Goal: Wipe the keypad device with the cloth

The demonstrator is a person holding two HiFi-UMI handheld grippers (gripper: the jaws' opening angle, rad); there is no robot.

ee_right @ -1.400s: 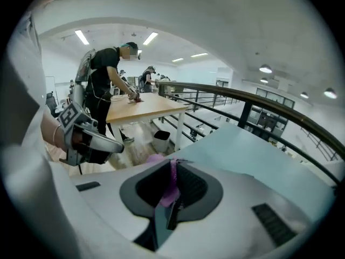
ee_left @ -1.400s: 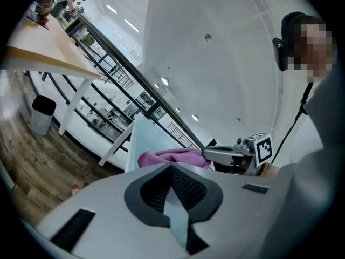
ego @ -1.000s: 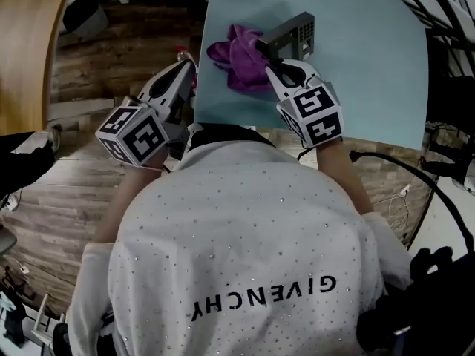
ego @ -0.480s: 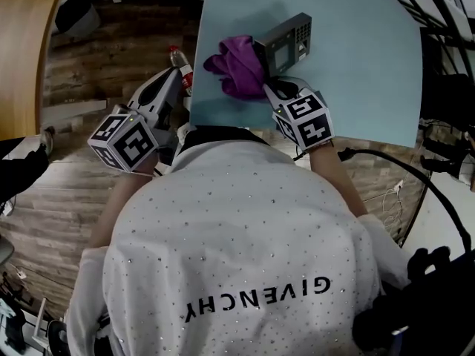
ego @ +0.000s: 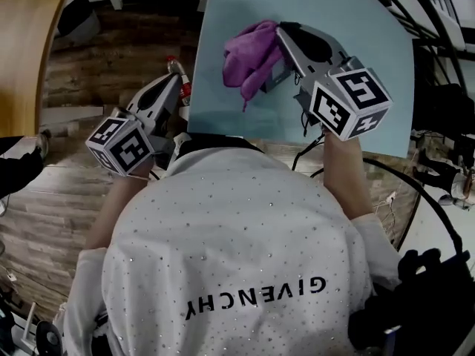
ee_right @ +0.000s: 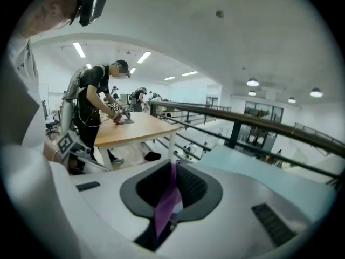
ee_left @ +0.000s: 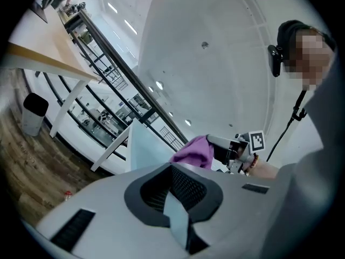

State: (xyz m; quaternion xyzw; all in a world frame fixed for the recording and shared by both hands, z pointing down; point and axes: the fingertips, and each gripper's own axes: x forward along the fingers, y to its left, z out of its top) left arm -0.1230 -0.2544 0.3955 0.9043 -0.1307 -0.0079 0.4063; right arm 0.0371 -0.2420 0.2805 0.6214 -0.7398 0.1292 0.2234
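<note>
My right gripper (ego: 283,33) is raised above the pale blue table (ego: 364,13) and is shut on the purple cloth (ego: 251,52), which hangs bunched from its jaws. In the right gripper view a strip of the cloth (ee_right: 168,203) is pinched in the right gripper (ee_right: 170,194). The keypad device is almost wholly hidden beneath the cloth and gripper; only a dark corner (ego: 275,79) shows. Off the table's left edge, over the wooden floor, my left gripper (ego: 174,81) is shut and holds nothing. The left gripper view shows the left gripper (ee_left: 176,208) pointing toward the cloth (ee_left: 194,151).
A bottle with a red cap (ego: 181,84) stands on the floor by the table's left edge. A wooden table (ee_right: 126,127) with people working at it lies beyond. A black cable (ego: 415,188) runs at the right. A railing (ee_right: 253,124) borders the area.
My right gripper has lifted the purple cloth up off the table and over the keypad device, which is now covered. The left gripper has drifted slightly but stays off the table.
</note>
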